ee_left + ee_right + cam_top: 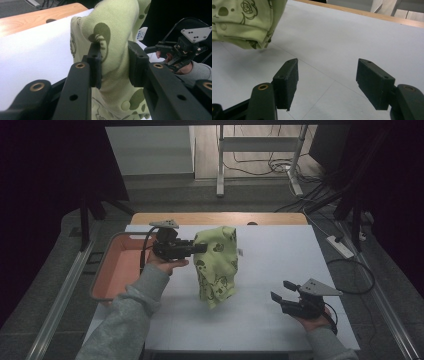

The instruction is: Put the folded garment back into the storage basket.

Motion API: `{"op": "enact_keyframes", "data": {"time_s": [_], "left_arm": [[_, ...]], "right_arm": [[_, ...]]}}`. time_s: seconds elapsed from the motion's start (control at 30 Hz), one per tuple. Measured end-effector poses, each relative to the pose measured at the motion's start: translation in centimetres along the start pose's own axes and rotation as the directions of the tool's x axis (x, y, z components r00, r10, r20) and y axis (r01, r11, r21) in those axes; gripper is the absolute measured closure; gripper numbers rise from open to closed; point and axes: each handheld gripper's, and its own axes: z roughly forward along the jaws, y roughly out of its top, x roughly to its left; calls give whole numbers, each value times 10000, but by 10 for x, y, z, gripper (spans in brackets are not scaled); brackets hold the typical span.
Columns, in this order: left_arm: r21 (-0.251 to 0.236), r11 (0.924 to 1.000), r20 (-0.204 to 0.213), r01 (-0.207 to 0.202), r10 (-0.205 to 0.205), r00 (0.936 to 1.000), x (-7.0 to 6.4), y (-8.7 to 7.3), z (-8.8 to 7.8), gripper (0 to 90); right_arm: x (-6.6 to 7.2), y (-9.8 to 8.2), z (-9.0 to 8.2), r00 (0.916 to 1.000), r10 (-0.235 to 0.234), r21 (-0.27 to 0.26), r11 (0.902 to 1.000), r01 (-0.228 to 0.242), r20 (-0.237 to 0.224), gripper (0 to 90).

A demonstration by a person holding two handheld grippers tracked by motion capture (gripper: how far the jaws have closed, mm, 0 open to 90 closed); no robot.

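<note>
Right claw sits low over the near right of the white table, jaws wide, nothing between them. Left claw is clamped on the green cloth near its top, holding it up over mid-table, bottom edge hanging just off the surface. Orange tray beyond the table's left edge.

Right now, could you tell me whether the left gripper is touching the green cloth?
Touching. In the left gripper view, both pads of the left gripper press into a bunched fold of the green cloth; the high view shows it hanging from that grip.
</note>
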Motion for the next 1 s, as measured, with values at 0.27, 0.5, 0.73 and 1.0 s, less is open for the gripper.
{"op": "enact_keyframes", "data": {"time_s": [0.27,0.5,0.73,1.0], "left_arm": [[-145,9998,-66,108,-109,9999,2,0,-11,680],[-262,9995,-107,152,-155,9998,5,0,-20,681],[-392,9990,-178,216,-223,9996,7,0,-29,681],[-500,9985,-256,239,-252,9994,8,0,-37,681]], "right_arm": [[0,0,1,10000,22,13,10000,-22,23,348],[-1,0,2,10000,15,71,10000,-15,1,347],[-1,0,3,10000,20,112,9999,-19,-12,346],[-1,0,4,10000,-7,134,9999,7,-8,346]]}}
